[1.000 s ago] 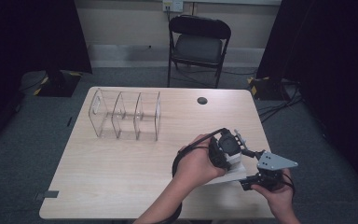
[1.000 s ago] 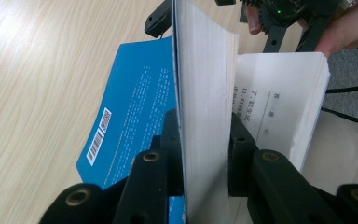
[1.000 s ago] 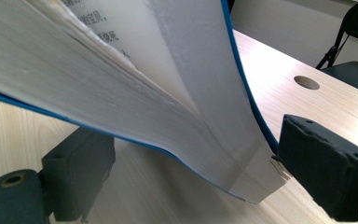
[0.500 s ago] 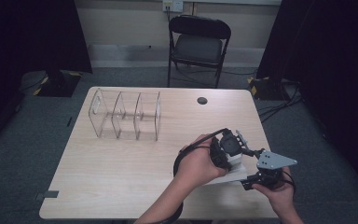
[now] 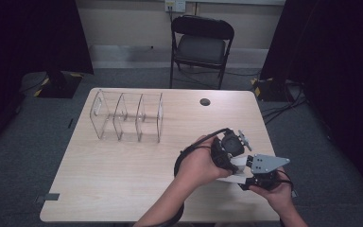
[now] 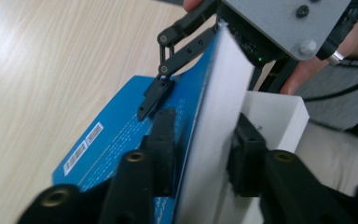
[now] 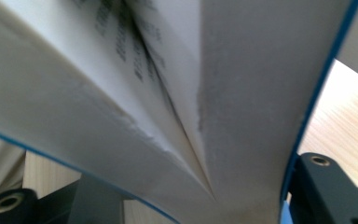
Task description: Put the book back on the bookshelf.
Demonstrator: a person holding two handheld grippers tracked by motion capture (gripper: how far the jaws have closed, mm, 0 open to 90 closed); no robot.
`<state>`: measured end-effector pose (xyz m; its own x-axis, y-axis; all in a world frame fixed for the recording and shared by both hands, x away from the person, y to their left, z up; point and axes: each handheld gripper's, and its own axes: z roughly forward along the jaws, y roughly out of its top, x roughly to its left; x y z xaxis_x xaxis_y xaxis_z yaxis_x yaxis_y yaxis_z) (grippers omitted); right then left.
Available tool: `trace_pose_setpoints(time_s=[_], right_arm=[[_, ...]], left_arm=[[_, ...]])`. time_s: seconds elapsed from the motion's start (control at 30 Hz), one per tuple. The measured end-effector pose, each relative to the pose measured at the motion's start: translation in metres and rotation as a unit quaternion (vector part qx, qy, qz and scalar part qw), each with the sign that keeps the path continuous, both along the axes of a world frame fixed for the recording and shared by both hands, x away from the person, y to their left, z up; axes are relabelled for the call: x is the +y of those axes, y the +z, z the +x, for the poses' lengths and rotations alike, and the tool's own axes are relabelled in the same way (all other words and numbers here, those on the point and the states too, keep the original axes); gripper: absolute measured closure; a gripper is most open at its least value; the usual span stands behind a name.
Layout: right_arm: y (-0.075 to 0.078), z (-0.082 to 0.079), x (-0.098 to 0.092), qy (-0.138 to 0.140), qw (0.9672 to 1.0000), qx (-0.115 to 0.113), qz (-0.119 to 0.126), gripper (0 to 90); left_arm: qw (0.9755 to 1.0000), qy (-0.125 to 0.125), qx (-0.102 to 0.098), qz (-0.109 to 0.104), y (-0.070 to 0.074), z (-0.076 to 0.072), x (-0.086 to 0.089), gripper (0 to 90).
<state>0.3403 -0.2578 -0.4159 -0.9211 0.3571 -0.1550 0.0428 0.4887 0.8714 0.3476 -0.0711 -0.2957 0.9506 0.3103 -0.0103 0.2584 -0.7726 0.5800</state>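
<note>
Gripping a blue-covered book near the table's front right corner, left tool clamped across its pages, right tool just closing onto its edge, pages fanned between the jaws.

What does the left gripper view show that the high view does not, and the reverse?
Left gripper view: a blue book cover with a barcode, and the left tongs closed on a white page block. High view: a clear divider rack, a folding chair and the table's edges. Both: the right tongs meeting the same book.
</note>
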Motion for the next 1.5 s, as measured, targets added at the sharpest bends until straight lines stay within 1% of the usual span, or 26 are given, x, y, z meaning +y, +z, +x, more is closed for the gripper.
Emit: trace_pose_setpoints(time_s=[0.03, 0.07, 0.1, 0.17, 0.2, 0.23, 0.27, 0.3, 0.33, 0.37, 0.43, 0.5, 0.57, 0.63, 0.67, 0.7, 0.73, 0.8, 0.87, 1.0, 1.17, 1.2, 1.23, 1.3, 1.43, 1.5], right_arm=[[0.000, 0.001, -0.001, -0.002, 1.0000, 0.006, 0.002, 47.7], [0.001, 0.002, -0.001, -0.001, 1.0000, 0.005, 0.004, 47.8], [0.001, 0.002, -0.002, -0.002, 0.9999, 0.010, 0.005, 47.8], [0.001, 0.003, -0.002, 0.000, 0.9999, 0.012, 0.006, 47.7], [0.002, 0.003, -0.002, -0.002, 0.9999, 0.016, 0.006, 47.7], [0.002, 0.004, -0.002, -0.002, 0.9998, 0.018, 0.008, 47.7], [0.002, 0.005, -0.003, -0.003, 0.9997, 0.021, 0.012, 47.7], [0.002, 0.005, -0.003, -0.003, 0.9997, 0.021, 0.012, 47.7], [0.002, 0.006, -0.004, -0.005, 0.9996, 0.024, 0.014, 47.8], [0.002, 0.006, -0.004, -0.004, 0.9995, 0.026, 0.014, 47.8], [0.003, 0.007, -0.003, -0.004, 0.9996, 0.025, 0.013, 47.8], [0.003, 0.006, -0.003, -0.004, 0.9996, 0.025, 0.012, 47.7], [0.003, 0.007, -0.004, -0.004, 0.9994, 0.031, 0.013, 47.7], [0.003, 0.008, -0.004, -0.006, 0.9993, 0.034, 0.016, 47.7], [0.004, 0.009, -0.004, -0.005, 0.9992, 0.036, 0.016, 47.7], [0.004, 0.009, -0.004, -0.005, 0.9992, 0.036, 0.016, 47.7], [0.005, 0.010, -0.005, -0.005, 0.9991, 0.041, 0.015, 47.7], [0.006, 0.012, -0.005, -0.004, 0.9991, 0.041, 0.015, 47.7], [0.007, 0.015, -0.006, -0.004, 0.9985, 0.051, 0.019, 47.7], [0.009, 0.020, -0.008, -0.005, 0.9977, 0.063, 0.024, 47.7], [0.012, 0.028, -0.011, -0.006, 0.9961, 0.083, 0.031, 47.8], [0.013, 0.030, -0.011, -0.007, 0.9956, 0.087, 0.033, 47.8], [0.013, 0.032, -0.012, -0.007, 0.9952, 0.091, 0.036, 47.8], [0.014, 0.034, -0.013, -0.009, 0.9945, 0.096, 0.039, 47.9], [0.015, 0.037, -0.014, -0.009, 0.9940, 0.102, 0.040, 47.9], [0.016, 0.039, -0.015, -0.008, 0.9936, 0.105, 0.042, 48.0]], left_arm=[[0.9999, 0.008, -0.004, -0.007, 0.000, 0.001, 0.002, 55.8], [0.9999, 0.010, -0.001, -0.013, 0.000, 0.002, 0.004, 51.2], [0.9998, 0.010, 0.001, -0.018, 0.001, 0.002, 0.006, 50.9], [0.9994, 0.023, 0.018, -0.019, 0.006, 0.002, 0.008, 48.1], [0.9993, 0.021, 0.020, -0.025, 0.009, 0.003, 0.009, 48.3], [0.9995, 0.016, 0.011, -0.026, 0.013, 0.002, 0.010, 47.2], [0.9991, 0.022, 0.008, -0.035, 0.017, 0.002, 0.012, 45.0], [0.9991, 0.022, 0.008, -0.035, 0.017, 0.002, 0.012, 44.7], [0.9981, 0.027, 0.004, -0.055, 0.026, 0.002, 0.018, 44.2], [0.9978, 0.032, -0.003, -0.059, 0.030, 0.002, 0.022, 43.8], [0.9975, 0.038, -0.007, -0.059, 0.033, 0.002, 0.026, 42.2], [0.9967, 0.046, -0.002, -0.067, 0.036, 0.004, 0.034, 40.4], [0.9966, 0.052, -0.007, -0.063, 0.036, 0.005, 0.041, 38.6], [0.9968, 0.054, -0.005, -0.059, 0.036, 0.006, 0.047, 37.5], [0.9962, 0.060, -0.006, -0.063, 0.034, 0.008, 0.053, 36.3], [0.9962, 0.060, -0.006, -0.063, 0.034, 0.008, 0.053, 35.5], [0.9960, 0.067, -0.004, -0.060, 0.032, 0.010, 0.060, 35.3], [0.9957, 0.070, -0.004, -0.060, 0.031, 0.011, 0.063, 34.5], [0.9956, 0.073, 0.001, -0.059, 0.029, 0.012, 0.073, 34.0], [0.9957, 0.076, 0.002, -0.053, 0.029, 0.012, 0.083, 33.3], [0.9955, 0.081, -0.002, -0.048, 0.032, 0.010, 0.101, 32.1], [0.9954, 0.085, -0.007, -0.045, 0.031, 0.011, 0.108, 31.4], [0.9954, 0.085, -0.007, -0.045, 0.031, 0.011, 0.108, 30.8], [0.9954, 0.087, -0.006, -0.041, 0.027, 0.009, 0.116, 30.5], [0.9956, 0.087, -0.006, -0.033, 0.020, 0.009, 0.120, 29.7], [0.9951, 0.093, -0.001, -0.035, 0.013, 0.011, 0.122, 28.2]])
